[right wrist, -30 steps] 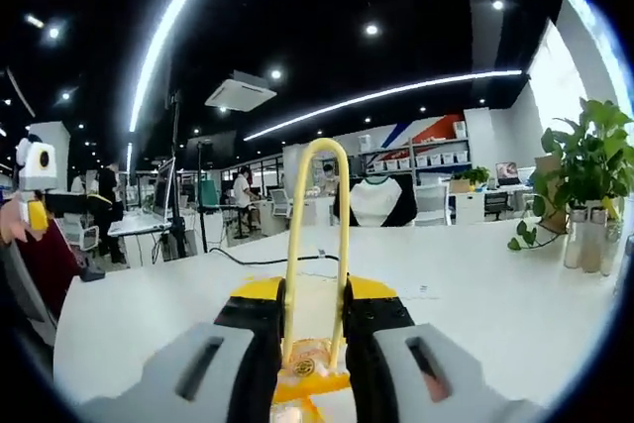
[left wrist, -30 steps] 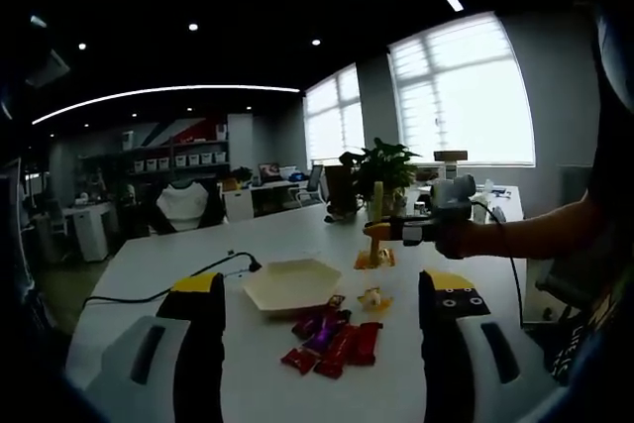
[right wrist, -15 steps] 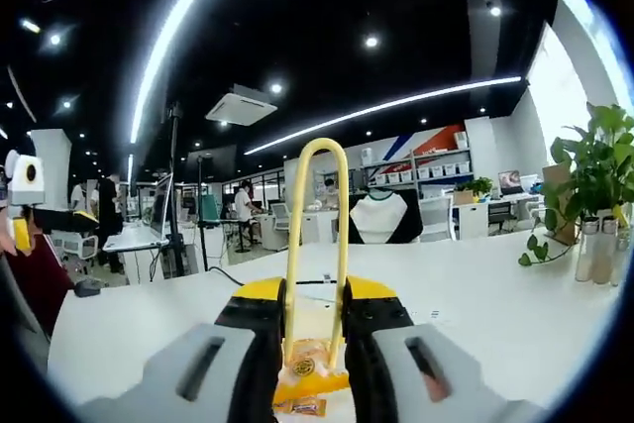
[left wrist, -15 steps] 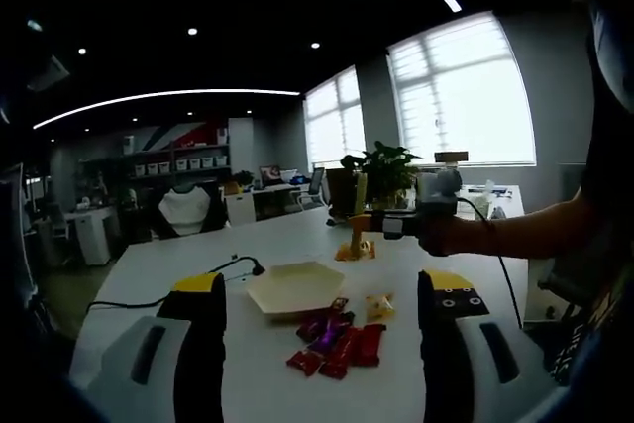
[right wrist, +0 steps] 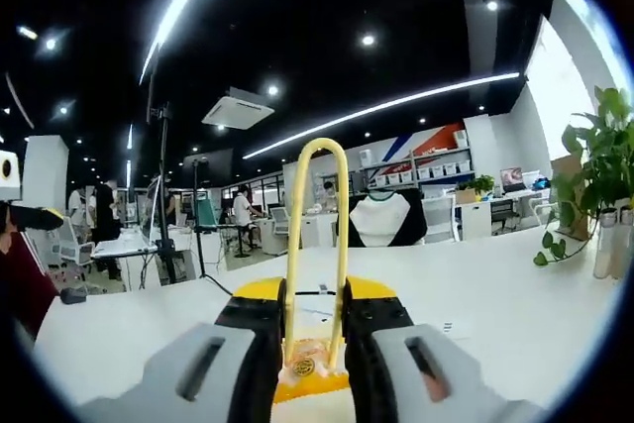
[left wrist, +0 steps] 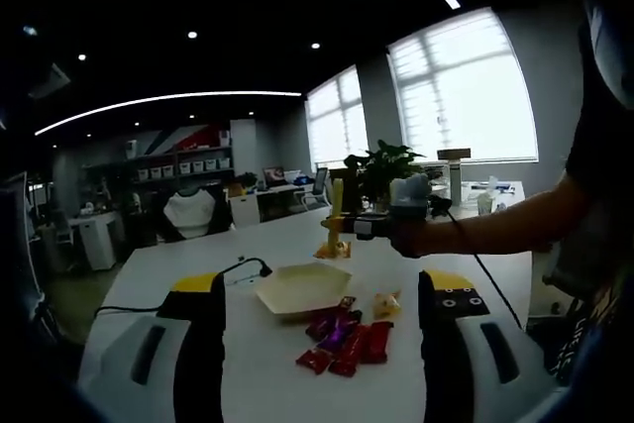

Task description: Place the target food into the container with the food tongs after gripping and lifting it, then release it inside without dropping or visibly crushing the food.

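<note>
Now my right hand-held gripper (right wrist: 313, 339) squeezes shut on the yellow tongs (right wrist: 317, 245), which pinch a small snack (left wrist: 333, 247) just above the white bowl (left wrist: 302, 286) so it can drop in. My left hand-held gripper (left wrist: 322, 329) waits wide open, holding nothing, over the desk (left wrist: 248, 364).

In the right gripper view, the yellow tongs (right wrist: 315, 245) have their tips hidden between the tool's jaws; the packet (right wrist: 305, 369) there is partly covered.
</note>
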A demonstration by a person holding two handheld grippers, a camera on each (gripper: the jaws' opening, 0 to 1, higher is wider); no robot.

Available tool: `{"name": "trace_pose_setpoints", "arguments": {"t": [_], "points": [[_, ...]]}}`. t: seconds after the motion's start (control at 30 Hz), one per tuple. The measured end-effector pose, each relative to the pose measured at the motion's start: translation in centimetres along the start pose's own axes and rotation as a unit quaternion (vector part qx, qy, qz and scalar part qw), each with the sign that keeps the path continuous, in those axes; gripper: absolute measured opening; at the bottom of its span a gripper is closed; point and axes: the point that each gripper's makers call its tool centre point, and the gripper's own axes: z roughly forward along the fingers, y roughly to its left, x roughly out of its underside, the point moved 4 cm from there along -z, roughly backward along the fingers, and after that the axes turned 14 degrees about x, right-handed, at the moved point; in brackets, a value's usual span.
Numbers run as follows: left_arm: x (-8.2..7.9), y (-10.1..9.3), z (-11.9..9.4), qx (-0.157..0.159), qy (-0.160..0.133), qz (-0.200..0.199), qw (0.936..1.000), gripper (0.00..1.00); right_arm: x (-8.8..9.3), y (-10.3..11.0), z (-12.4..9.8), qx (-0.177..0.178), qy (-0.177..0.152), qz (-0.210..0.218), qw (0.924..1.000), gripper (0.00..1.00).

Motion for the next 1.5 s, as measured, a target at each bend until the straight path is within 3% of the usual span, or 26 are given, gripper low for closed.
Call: {"name": "trace_pose_setpoints", "arguments": {"t": [0.3, 0.47, 0.67, 1.3, 1.5], "points": [[0.2, 0.2, -0.4, -0.005, 0.012, 0.006, 0.9999, 0.85, 4.5, -0.5, 2.1, -0.006, 0.064, -0.032, 0.9975, 0.17], [0.3, 0.3, -0.7, -0.011, 0.015, 0.011, 0.9998, 0.88, 5.2, -0.5, 2.2, -0.01, 0.067, -0.025, 0.9974, 0.18], [0.4, 0.8, -0.8, -0.026, 0.018, 0.014, 0.9994, 1.0, 5.8, -0.1, 2.3, -0.015, 0.073, -0.024, 0.997, 0.2], [0.5, 0.6, -0.8, -0.022, 0.017, 0.006, 0.9996, 1.0, 2.7, 1.2, 0.7, -0.032, 0.049, -0.047, 0.9972, 0.21], [0.8, 0.2, -0.7, -0.012, 0.017, 0.0, 0.9998, 1.0, 1.8, 1.3, -0.6, -0.031, 0.038, -0.021, 0.9986, 0.21]]}}
